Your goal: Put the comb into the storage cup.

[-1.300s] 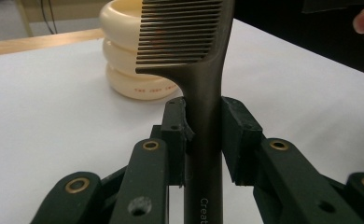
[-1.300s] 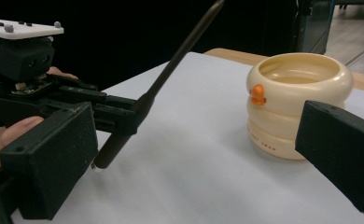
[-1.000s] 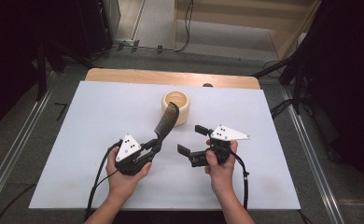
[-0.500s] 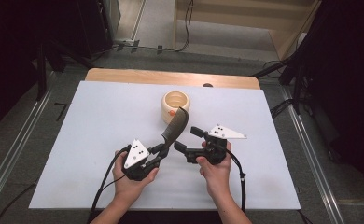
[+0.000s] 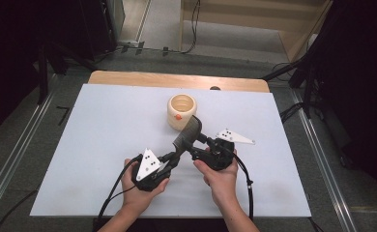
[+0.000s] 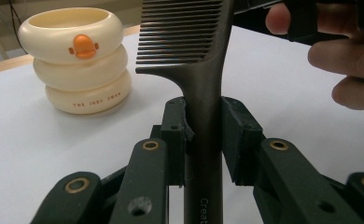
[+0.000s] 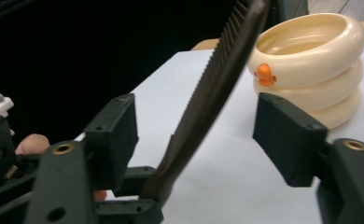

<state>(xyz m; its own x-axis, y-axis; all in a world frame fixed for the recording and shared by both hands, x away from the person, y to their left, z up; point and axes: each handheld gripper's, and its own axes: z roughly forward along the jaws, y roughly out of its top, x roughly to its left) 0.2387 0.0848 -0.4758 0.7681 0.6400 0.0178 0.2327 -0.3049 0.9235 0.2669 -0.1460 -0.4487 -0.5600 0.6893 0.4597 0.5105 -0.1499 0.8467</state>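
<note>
Left claw (image 6: 203, 135): clamped on the comb (image 6: 203, 56) handle.
Right claw (image 7: 208, 126): apart, just been closing, comb between, pads clear.
Behind: cream cup (image 5: 181, 111) on the surface (image 5: 94, 125).

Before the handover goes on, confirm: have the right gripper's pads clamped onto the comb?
No: the right gripper pads stand clear on both sides of the comb.

On the white tabletop (image 5: 90, 145), a cream, ribbed round cup with an orange mark (image 5: 181, 111) stands toward the far middle. Just in front of it, the left gripper (image 5: 174, 155) is clamped on the handle of a dark plastic comb (image 5: 187, 134), which slants up toward the cup. The right gripper (image 5: 196, 145) sits beside it, its jaws straddling the comb and just closing in.
</note>
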